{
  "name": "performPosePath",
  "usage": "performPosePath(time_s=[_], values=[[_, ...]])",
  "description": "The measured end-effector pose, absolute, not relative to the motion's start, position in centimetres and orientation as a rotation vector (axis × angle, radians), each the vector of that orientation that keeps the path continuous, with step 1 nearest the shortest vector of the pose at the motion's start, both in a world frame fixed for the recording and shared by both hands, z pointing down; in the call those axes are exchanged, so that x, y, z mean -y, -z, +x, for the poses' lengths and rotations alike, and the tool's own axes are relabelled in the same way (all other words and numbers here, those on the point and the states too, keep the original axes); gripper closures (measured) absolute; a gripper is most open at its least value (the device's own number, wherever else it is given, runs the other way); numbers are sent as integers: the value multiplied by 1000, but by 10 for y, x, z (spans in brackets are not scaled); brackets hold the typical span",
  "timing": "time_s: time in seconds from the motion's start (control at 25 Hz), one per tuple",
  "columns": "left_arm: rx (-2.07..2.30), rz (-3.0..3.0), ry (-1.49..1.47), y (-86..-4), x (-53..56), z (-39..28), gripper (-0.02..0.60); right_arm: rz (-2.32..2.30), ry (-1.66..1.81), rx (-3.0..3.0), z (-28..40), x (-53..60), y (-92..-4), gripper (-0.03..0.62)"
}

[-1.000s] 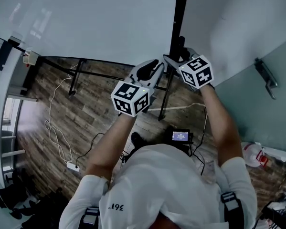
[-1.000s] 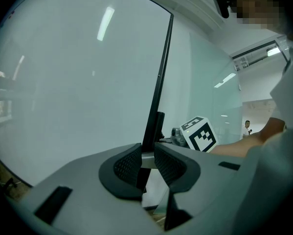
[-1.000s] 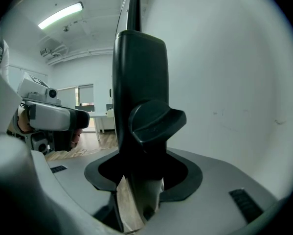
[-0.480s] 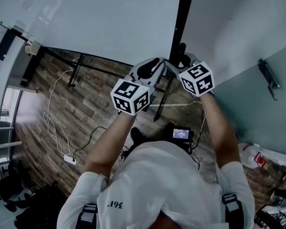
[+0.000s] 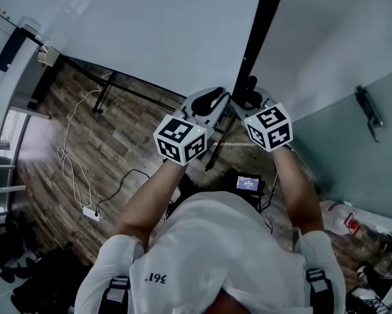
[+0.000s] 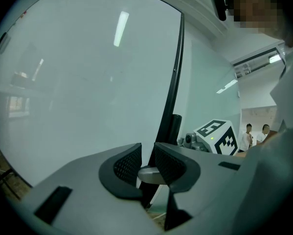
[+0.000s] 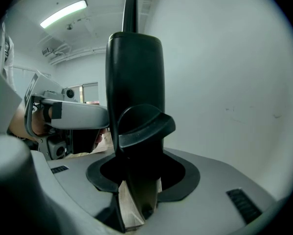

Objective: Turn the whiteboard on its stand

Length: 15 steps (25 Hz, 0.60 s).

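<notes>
The whiteboard (image 5: 150,25) fills the top of the head view, and its black side edge (image 5: 261,25) runs down to the stand's pivot. In the left gripper view this edge (image 6: 171,87) passes between the pads of my left gripper (image 6: 147,158), which stand close together on it. My right gripper (image 7: 141,175) has a black cylindrical knob (image 7: 135,82) of the stand between its pads. Its jaws have just been closing and now sit round the knob. In the head view my left gripper (image 5: 220,100) and right gripper (image 5: 243,103) meet at the knob (image 5: 250,86).
Black stand legs (image 5: 127,90) cross the wooden floor, where a white cable leads to a power strip (image 5: 89,213). A small device with a lit screen (image 5: 248,184) lies by the person's feet. A door with a handle (image 5: 369,113) is at the right. Two people (image 6: 256,133) stand far behind.
In the head view both grippers and the knob sit lower, and the board's black edge leans further to the right. The grippers stay together at the pivot.
</notes>
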<state>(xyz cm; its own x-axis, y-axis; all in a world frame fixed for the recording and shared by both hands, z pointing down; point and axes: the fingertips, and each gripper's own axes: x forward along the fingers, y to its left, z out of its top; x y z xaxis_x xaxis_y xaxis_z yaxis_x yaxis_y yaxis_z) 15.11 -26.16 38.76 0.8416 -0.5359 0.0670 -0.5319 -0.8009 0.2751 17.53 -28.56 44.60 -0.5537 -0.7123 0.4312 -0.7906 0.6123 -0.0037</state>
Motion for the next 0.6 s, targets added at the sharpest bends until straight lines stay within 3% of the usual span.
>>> performPosePath(time_s=[0.6], values=[[772,2739,54,-384,230,131,512,1244,-294,2428,157,247,-445,410]])
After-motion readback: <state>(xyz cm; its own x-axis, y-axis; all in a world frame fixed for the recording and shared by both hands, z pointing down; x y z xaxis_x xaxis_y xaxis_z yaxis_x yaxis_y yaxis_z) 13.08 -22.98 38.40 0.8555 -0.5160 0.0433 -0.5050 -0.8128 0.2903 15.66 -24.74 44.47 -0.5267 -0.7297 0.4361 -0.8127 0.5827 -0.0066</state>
